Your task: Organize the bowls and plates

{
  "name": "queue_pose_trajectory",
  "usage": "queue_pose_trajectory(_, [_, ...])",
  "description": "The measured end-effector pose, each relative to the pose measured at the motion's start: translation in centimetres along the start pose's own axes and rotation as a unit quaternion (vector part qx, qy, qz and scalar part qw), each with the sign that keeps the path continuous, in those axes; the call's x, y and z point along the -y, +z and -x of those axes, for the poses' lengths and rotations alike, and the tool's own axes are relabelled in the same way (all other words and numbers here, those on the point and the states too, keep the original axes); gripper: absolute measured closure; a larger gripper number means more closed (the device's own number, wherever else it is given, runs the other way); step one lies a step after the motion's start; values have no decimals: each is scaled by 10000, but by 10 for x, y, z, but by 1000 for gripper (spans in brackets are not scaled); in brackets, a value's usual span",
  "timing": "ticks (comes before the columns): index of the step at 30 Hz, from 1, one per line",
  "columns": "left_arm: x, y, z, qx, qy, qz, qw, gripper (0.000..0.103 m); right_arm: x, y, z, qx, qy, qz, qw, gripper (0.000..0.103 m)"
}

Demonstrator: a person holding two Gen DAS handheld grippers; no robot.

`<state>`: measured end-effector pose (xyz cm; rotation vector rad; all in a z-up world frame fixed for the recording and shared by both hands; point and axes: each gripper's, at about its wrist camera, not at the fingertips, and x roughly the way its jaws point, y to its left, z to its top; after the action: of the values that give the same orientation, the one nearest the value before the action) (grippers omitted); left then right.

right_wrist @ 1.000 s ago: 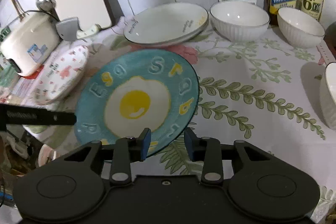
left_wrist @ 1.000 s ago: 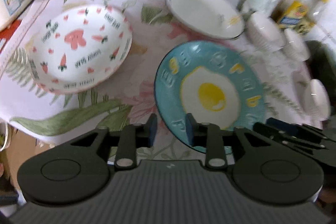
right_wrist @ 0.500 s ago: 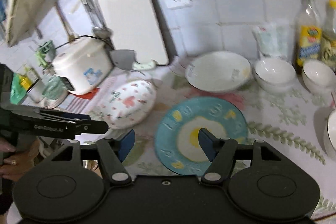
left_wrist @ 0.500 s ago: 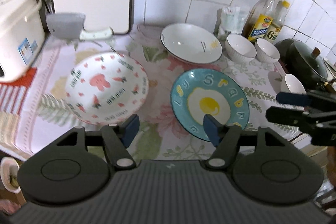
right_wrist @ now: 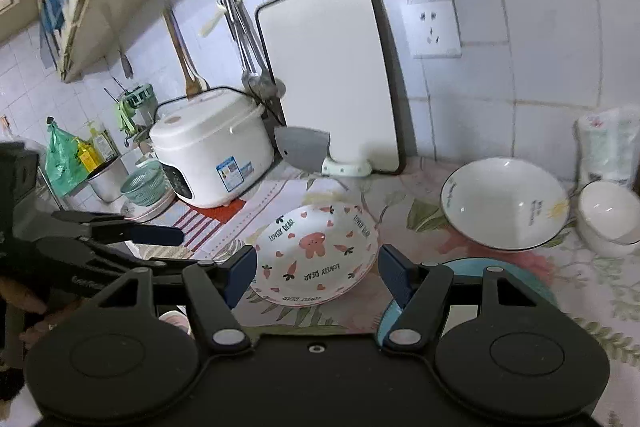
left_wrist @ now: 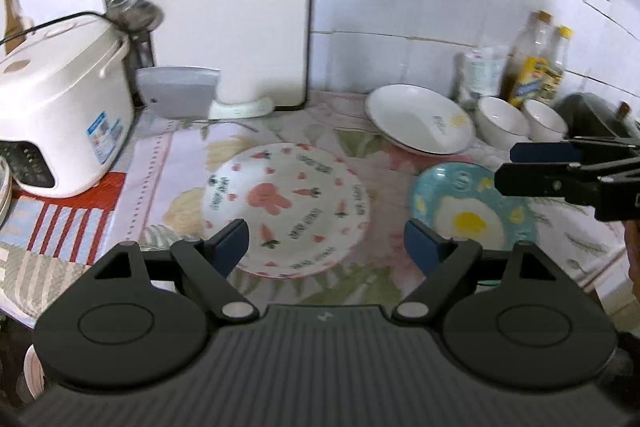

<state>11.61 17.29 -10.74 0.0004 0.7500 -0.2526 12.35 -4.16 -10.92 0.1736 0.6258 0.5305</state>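
Observation:
A white plate with pink bear and carrot prints (left_wrist: 288, 207) (right_wrist: 320, 239) lies flat on the floral cloth. A blue fried-egg plate (left_wrist: 468, 215) (right_wrist: 466, 264) lies to its right. Against the wall tilts a white deep plate (left_wrist: 420, 119) (right_wrist: 504, 203), with white bowls (left_wrist: 500, 119) (right_wrist: 608, 215) beside it. My left gripper (left_wrist: 324, 239) (right_wrist: 172, 247) hovers above the counter's front; its jaws are opening and nothing is between them. My right gripper (right_wrist: 317, 263) (left_wrist: 510, 167) hangs open and empty over the blue plate's near side.
A white rice cooker (left_wrist: 60, 107) (right_wrist: 208, 147) stands at the left. A white cutting board (left_wrist: 228, 3) and a grey cleaver (left_wrist: 176, 91) lean on the tiled wall. Oil bottles (left_wrist: 532, 63) and a dark pot (left_wrist: 592, 115) crowd the right end.
Both grippers have drawn back and up from the blue egg plate's rim, and their jaws have spread. Both views have swung left toward the bear plate.

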Motion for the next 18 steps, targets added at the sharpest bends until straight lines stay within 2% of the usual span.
queue_pose_trajectory(8, [-44,-13,-40,166,271,539,9980,18,6,-8,-67,-198,48,229,9995,31])
queue_pose_trajectory(18, [-73,-32,-101,-178,543,850,9947,18,31,-20,-142,-652,-24,-7,9979,31])
